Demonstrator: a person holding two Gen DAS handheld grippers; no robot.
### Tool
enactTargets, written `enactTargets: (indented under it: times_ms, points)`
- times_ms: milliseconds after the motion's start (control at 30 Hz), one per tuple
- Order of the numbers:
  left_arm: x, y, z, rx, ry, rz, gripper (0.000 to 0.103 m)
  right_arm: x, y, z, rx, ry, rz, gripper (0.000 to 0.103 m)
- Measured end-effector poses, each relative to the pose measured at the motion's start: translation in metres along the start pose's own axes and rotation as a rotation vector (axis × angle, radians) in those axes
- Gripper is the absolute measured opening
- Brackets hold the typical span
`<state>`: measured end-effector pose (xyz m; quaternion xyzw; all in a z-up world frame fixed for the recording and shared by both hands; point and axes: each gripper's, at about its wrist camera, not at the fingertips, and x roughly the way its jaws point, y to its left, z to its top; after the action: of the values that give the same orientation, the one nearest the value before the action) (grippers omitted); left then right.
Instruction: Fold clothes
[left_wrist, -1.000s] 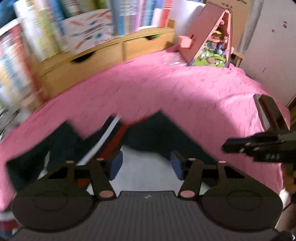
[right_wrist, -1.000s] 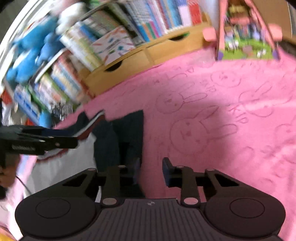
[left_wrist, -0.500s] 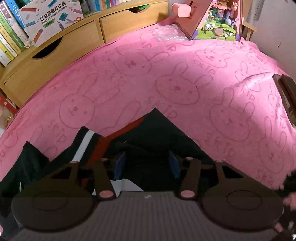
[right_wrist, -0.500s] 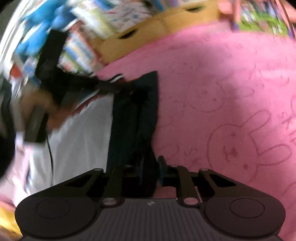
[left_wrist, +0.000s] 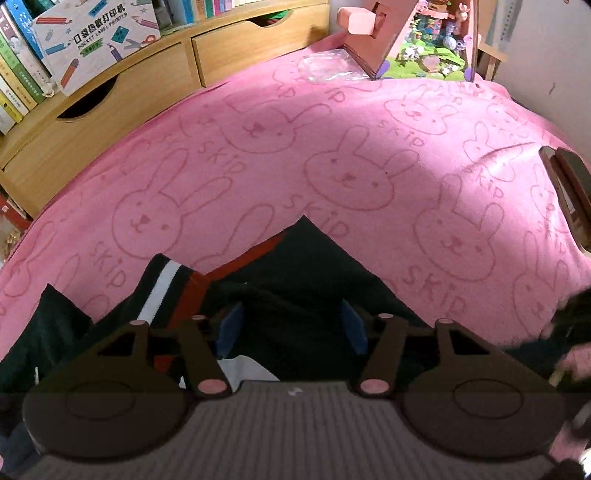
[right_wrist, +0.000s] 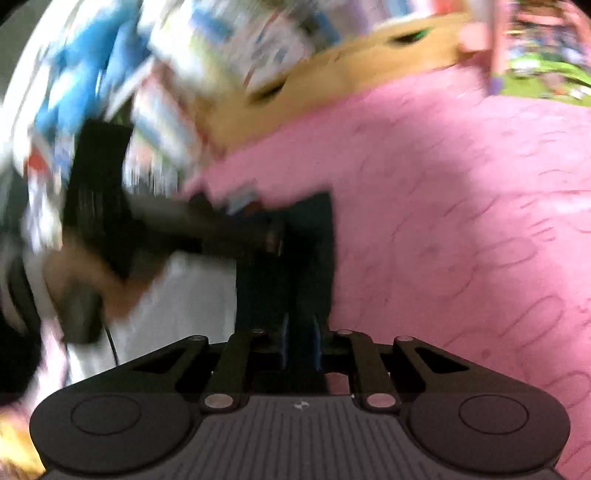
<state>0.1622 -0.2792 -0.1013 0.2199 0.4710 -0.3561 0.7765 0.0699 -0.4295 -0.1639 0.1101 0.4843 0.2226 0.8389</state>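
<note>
A dark garment (left_wrist: 303, 280) with a red and white stripe lies rumpled on the pink bunny blanket (left_wrist: 351, 177). My left gripper (left_wrist: 291, 328) hovers low over it, open, with dark cloth bunched between its blue pads (left_wrist: 229, 328). The right wrist view is blurred. There my right gripper (right_wrist: 301, 343) is shut on a dark fold of the garment (right_wrist: 306, 240), whose white part (right_wrist: 192, 295) spreads to the left. A hand (right_wrist: 110, 280) holds the left gripper (right_wrist: 273, 236) at the garment's far end.
Wooden drawers (left_wrist: 147, 96) and a shelf of books with a printer box (left_wrist: 96, 44) line the far side. A pink toy house (left_wrist: 406, 37) and a clear plastic bag (left_wrist: 328, 66) sit at the back. A brown wooden object (left_wrist: 569, 199) lies at the right edge.
My right gripper went from open to shut on the dark fabric, and its view is now smeared by motion. My left gripper dropped low over the garment and stays open.
</note>
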Motion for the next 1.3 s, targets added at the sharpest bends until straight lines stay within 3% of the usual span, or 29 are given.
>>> enactTargets:
  times_ms: [133, 200, 233, 300, 400, 567, 667, 733, 767, 833, 900, 1067, 1200, 1267, 1300]
  points:
    - [-0.009, 0.003, 0.0, 0.019, -0.016, -0.028, 0.058, -0.023, -0.006, -0.029, -0.045, 0.069, -0.031, 0.015]
    - [-0.02, 0.004, 0.003, 0.04, -0.055, -0.039, 0.06, -0.032, -0.017, -0.03, -0.012, 0.14, 0.003, 0.016]
    - [-0.026, 0.004, 0.004, 0.05, -0.074, -0.045, 0.066, -0.036, -0.025, -0.031, 0.018, 0.16, 0.027, 0.017]
    - [-0.038, 0.003, 0.007, 0.095, -0.119, -0.044, 0.071, -0.043, -0.042, -0.027, 0.08, 0.145, 0.066, 0.023]
    - [-0.051, 0.009, 0.007, 0.123, -0.144, -0.056, 0.072, -0.049, -0.056, -0.013, 0.153, 0.078, 0.162, 0.025]
    - [-0.04, 0.019, -0.004, 0.07, -0.074, -0.121, 0.073, -0.031, -0.035, 0.015, 0.108, -0.003, 0.277, 0.032]
    - [-0.027, 0.014, -0.003, 0.1, -0.067, -0.082, 0.073, -0.007, -0.028, 0.011, 0.099, 0.045, 0.228, 0.031]
    - [-0.013, 0.015, 0.001, 0.11, -0.052, -0.012, 0.073, 0.008, -0.023, 0.008, 0.093, 0.077, 0.195, 0.02]
    - [-0.006, 0.017, 0.004, 0.1, -0.043, 0.015, 0.073, 0.007, -0.023, 0.001, 0.108, 0.067, 0.199, 0.014]
    - [0.007, 0.024, 0.01, 0.075, -0.025, 0.065, 0.076, 0.0, -0.034, -0.008, 0.186, 0.102, 0.242, 0.012]
    - [0.009, 0.033, 0.016, 0.019, -0.028, 0.049, 0.074, -0.013, -0.048, -0.009, 0.244, 0.115, 0.255, 0.015]
    - [0.005, 0.052, 0.018, -0.079, -0.056, -0.026, 0.074, -0.015, -0.072, 0.023, 0.24, 0.007, 0.231, 0.026]
    - [0.002, 0.067, 0.017, -0.159, -0.071, -0.092, 0.074, 0.022, -0.067, 0.06, 0.22, -0.035, 0.275, 0.059]
    - [-0.001, 0.075, 0.02, -0.195, -0.075, -0.17, 0.074, 0.041, -0.06, 0.076, 0.191, -0.053, 0.285, 0.058]
    - [-0.003, 0.079, 0.022, -0.213, -0.076, -0.211, 0.074, 0.05, -0.056, 0.083, 0.178, -0.057, 0.272, 0.046]
